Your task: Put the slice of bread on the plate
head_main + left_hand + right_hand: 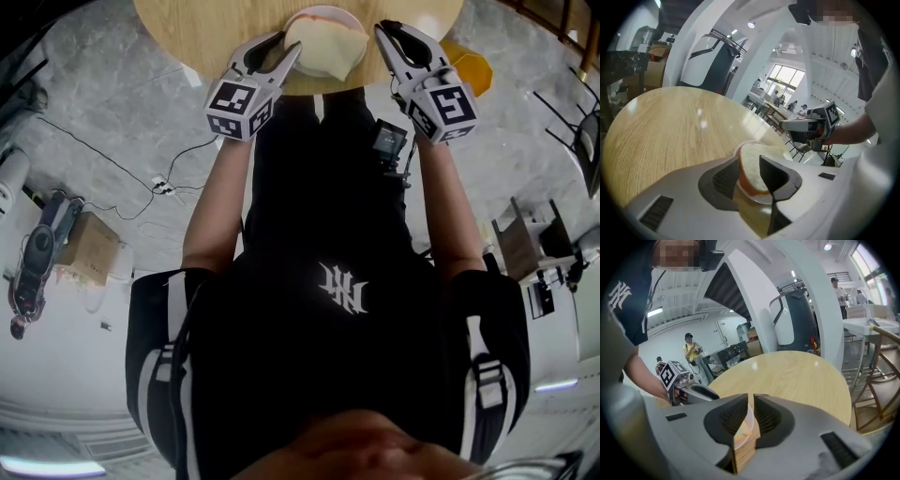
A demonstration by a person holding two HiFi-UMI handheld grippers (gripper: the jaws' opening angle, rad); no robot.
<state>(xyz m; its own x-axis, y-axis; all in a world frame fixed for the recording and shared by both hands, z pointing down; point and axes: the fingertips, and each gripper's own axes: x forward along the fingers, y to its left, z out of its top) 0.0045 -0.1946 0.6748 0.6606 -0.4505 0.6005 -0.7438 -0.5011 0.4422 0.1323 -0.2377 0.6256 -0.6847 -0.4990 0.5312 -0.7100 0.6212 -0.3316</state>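
Setting the bread down looks like the step in hand, with release not yet made. Nearest the body, the left forearm [217,202] and right forearm [452,202] reach straight forward, roughly parallel, and both wrists end at the near edge of the bench [202,33]. The left tool [289,43] angles inward to the right and the right tool [387,32] angles inward to the left, so the two converge on one spot. In the left gripper view the left tool [749,158] has its jaws set about a slice's thickness apart, and the bread [752,171] stands tilted in that gap, crust against one jaw, so I judge it gripped. Its lower edge sits down inside the plate [759,199]. In the right gripper view the right tool [750,401] is pinched almost closed, with the thin rim of the plate [747,423] caught between its jaws, apparently to steady the dish. From above, the bread [328,45] covers most of the plate [323,9] and overhangs it on the near side. The plate rests close to the bench's near edge, and bare wood stretches away beyond it. The next move calls for lowering the slice until it lies flat, then spreading the left jaws and drawing back without dragging it. The overhang could let the slice tip off.
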